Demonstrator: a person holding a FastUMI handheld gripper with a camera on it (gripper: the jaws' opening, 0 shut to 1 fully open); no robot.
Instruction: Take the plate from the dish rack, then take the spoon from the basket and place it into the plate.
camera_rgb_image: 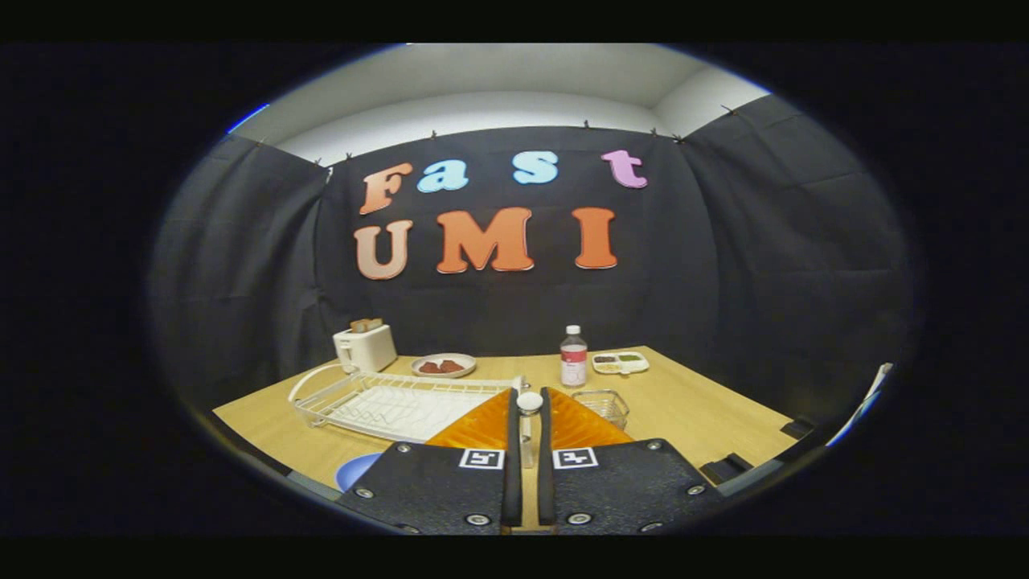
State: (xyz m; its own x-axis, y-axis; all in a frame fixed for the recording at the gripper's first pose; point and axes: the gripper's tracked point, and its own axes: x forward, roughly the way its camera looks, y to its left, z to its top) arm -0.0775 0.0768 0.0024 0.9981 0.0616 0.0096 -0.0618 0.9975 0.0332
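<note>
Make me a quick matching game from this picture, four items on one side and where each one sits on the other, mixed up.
Things:
1. spoon
2. plate
3. toaster
4. basket

Places:
A. behind the dish rack's far end
B. between the gripper's fingers
C. ahead of the fingers, by the bottle
D. near table edge, beside the gripper

Pairs: 1-B, 2-D, 3-A, 4-C

A white toaster [366,346] with bread in its slots stands at the desk's [707,418] far edge, around ten o'clock. At eleven o'clock, just beside it, a shallow dish [443,365] carries reddish-brown pieces. A clear bottle [573,356] with a white cap stands upright near one o'clock, a white compartment tray [620,363] with food just beside it
</note>
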